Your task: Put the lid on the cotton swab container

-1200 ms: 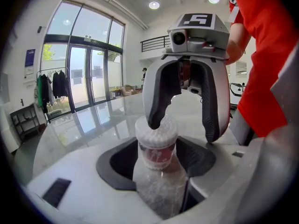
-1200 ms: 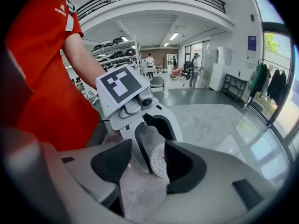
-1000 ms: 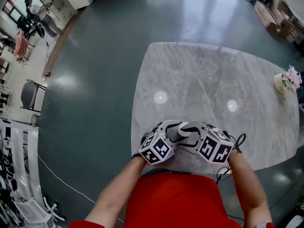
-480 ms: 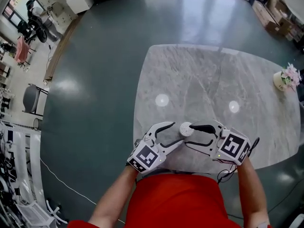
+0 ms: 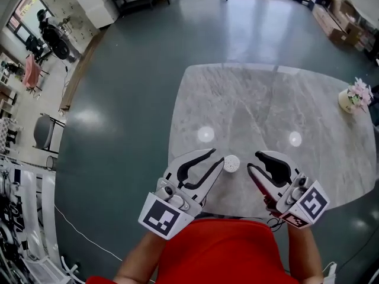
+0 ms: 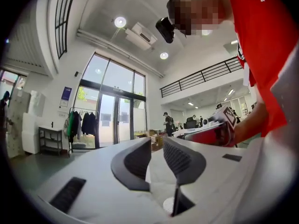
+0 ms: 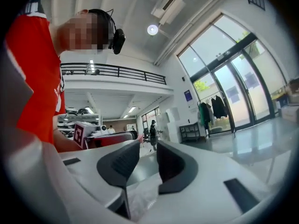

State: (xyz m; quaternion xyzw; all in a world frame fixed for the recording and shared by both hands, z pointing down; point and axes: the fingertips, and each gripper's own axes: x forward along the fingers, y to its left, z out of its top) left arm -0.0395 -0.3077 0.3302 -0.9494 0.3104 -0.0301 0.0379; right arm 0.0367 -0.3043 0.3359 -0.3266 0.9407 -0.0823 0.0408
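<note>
The cotton swab container (image 5: 231,163) is a small white round tub with a dotted top. It stands alone on the marble table (image 5: 266,105) near the front edge. My left gripper (image 5: 216,157) is raised just left of it and my right gripper (image 5: 253,161) just right of it; neither touches it. Both sets of jaws are closing, with a narrow gap left and nothing between them. In the left gripper view the pads (image 6: 140,160) face each other over empty space, and the right gripper (image 6: 219,127) shows beyond. The right gripper view shows its own bare pads (image 7: 122,162).
A small pot of pink flowers (image 5: 353,96) stands at the table's far right edge. Grey floor (image 5: 118,99) surrounds the table. Chairs, racks and a cable sit far off at the left (image 5: 41,132). My red shirt (image 5: 219,253) fills the bottom of the head view.
Both grippers have drawn back from the container toward my body, lifted and moved apart. The container, earlier hidden and then flanked by the fingers, now stands free.
</note>
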